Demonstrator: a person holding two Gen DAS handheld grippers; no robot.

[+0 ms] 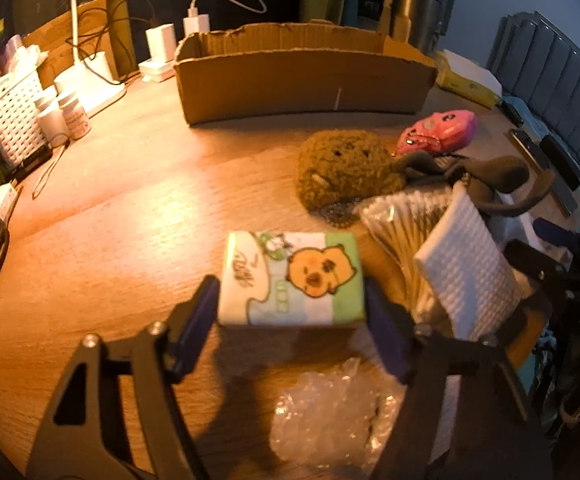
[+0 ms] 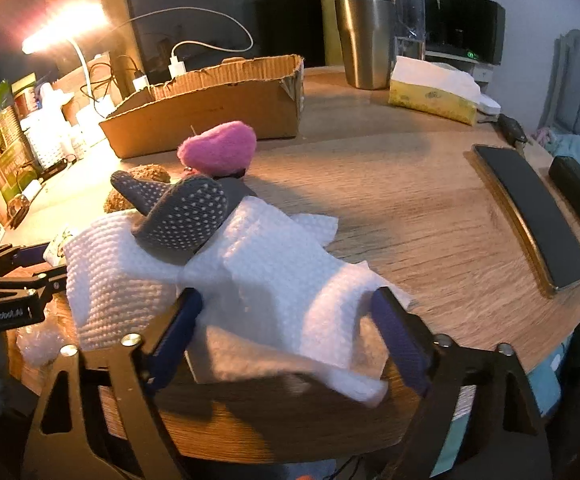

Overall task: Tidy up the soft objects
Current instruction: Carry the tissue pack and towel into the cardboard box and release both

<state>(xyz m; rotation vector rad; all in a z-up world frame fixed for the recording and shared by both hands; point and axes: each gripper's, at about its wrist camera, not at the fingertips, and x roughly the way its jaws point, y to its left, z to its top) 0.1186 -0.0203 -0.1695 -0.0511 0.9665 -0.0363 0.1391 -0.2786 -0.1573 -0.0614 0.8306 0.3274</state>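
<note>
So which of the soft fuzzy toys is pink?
The small pink plush toy, lying nearest the open brown cardboard box. The other fuzzy one beside it, the round plush toy with two tiny eyes, is olive-brown.

In the right wrist view, the dotted grey knitted sock (image 2: 178, 216) covers most of the brown fuzzy plush toy (image 2: 138, 188), and the white textured paper towel (image 2: 250, 280) hides the table surface beneath. The crinkled clear plastic bag (image 1: 329, 416) is blurred and partly cut off behind the gripper frame. Printed text on the green-and-white cartoon tissue packet (image 1: 290, 276) is illegible.
</note>
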